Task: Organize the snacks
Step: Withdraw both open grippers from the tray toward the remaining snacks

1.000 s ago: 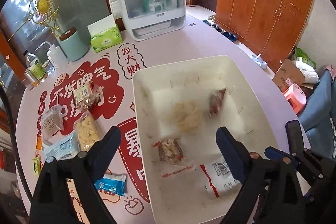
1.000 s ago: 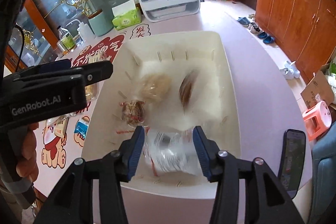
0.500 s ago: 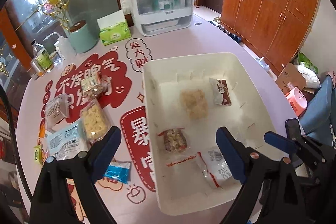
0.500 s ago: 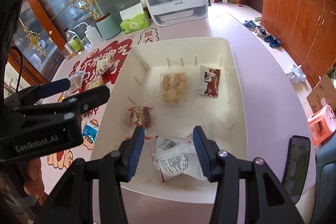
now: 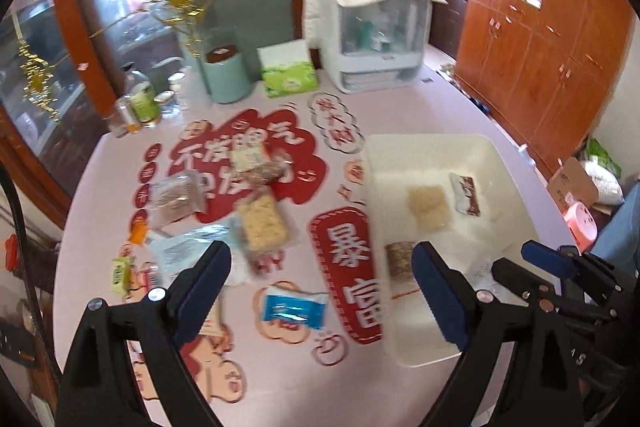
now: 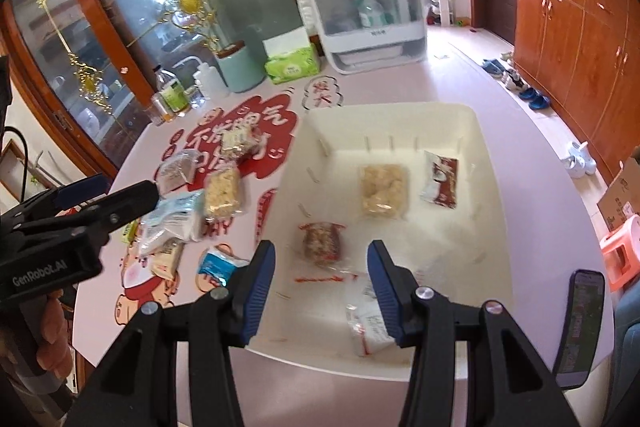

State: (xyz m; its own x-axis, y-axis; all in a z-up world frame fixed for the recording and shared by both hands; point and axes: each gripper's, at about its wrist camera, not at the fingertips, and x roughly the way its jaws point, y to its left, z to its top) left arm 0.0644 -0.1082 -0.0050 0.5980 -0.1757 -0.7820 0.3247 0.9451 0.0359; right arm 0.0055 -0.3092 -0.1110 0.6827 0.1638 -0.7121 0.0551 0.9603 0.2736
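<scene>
A white bin (image 6: 472, 131) (image 5: 376, 163) on the pink table holds several snacks: a yellow puffed pack (image 6: 384, 191), a red-brown sachet (image 6: 440, 179), a brown candy pack (image 6: 322, 243) and a clear white bag (image 6: 368, 323). Loose snacks lie left of the bin: a yellow cracker pack (image 5: 262, 223), a blue packet (image 5: 294, 307), a pale blue bag (image 5: 188, 251). My left gripper (image 5: 322, 291) is open and empty above the blue packet. My right gripper (image 6: 320, 287) is open and empty over the bin's near end, above the candy pack.
At the table's far side stand a white cabinet box (image 5: 368, 35), a green tissue pack (image 5: 290, 77), a teal canister (image 5: 226, 75) and bottles (image 5: 140, 99). A phone (image 6: 580, 327) lies by the table's right edge. Wooden cupboards (image 6: 580, 27) line the right wall.
My right gripper has let go of the clear white bag, opened and pulled back; the bag lies in the bin. My left gripper has swung left, from over the bin toward the loose snacks.
</scene>
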